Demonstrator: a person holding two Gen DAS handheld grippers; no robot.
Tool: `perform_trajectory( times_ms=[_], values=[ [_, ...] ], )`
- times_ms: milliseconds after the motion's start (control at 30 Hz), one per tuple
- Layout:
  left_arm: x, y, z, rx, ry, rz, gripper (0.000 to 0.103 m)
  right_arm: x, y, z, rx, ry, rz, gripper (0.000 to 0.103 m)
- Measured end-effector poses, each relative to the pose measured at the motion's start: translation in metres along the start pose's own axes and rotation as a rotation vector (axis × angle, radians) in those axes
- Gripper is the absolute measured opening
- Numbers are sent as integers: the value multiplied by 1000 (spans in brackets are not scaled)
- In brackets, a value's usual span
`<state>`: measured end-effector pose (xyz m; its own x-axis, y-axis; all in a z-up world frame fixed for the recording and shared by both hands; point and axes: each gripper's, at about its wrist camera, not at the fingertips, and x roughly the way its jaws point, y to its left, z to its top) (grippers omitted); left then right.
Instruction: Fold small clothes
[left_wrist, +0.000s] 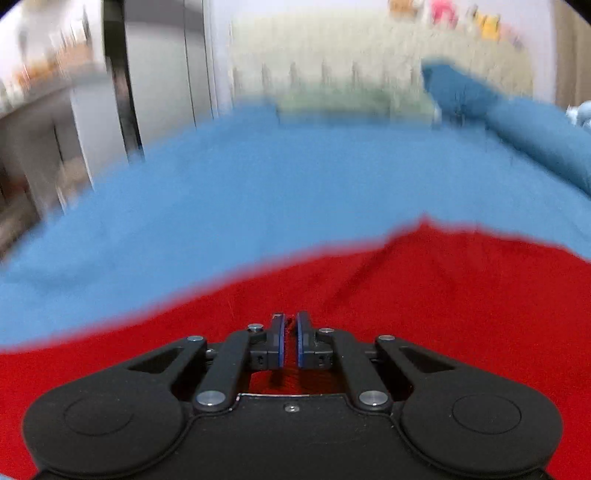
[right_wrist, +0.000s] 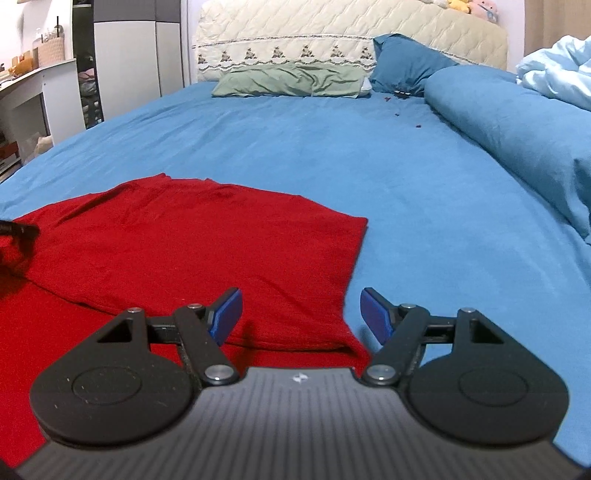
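Hovering over the bed (right_wrist: 295, 147), my left gripper (left_wrist: 290, 325) was pressed together above the shirt (right_wrist: 192, 236); my right gripper (right_wrist: 301, 310) stood spread at the shirt's four-o'clock edge.

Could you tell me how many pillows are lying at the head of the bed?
2: a green pillow flat against the headboard, and a dark blue pillow propped to its right. The rolled duvet could hide more.
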<state>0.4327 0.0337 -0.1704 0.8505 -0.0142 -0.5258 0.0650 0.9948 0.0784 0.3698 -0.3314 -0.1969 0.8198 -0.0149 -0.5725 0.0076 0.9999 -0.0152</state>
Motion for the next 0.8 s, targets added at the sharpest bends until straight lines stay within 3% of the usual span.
perform_trajectory(
  times_ms=[33,67,100,133,267,300,367,533,633,800],
  values=[
    [-12,-5,0,20,-81,45,9,1,1,0,-4,-3,4,86],
    [-16,-8,0,43,-111,97,18,2,3,0,-9,-4,10,86],
    [-14,-11,0,67,-91,144,34,3,4,0,-12,-4,18,86],
    [-10,-12,-1,64,-51,157,41,6,6,-1,-15,0,28,86],
    [-21,-6,-9,-10,-42,23,49,18,12,-6,-27,28,53,86],
    [-26,-8,-11,-4,-56,-20,59,20,13,-7,-31,30,55,86],
    [-25,-16,-11,27,-58,-99,69,23,12,-11,-34,37,57,87],
    [25,-17,-17,-5,110,-138,69,26,8,-17,-14,48,66,89],
    [33,-4,-15,-69,110,-170,71,24,6,-19,-26,49,73,89],
    [7,-11,-17,-51,109,-174,72,18,3,-15,-22,46,84,90]
  ],
)
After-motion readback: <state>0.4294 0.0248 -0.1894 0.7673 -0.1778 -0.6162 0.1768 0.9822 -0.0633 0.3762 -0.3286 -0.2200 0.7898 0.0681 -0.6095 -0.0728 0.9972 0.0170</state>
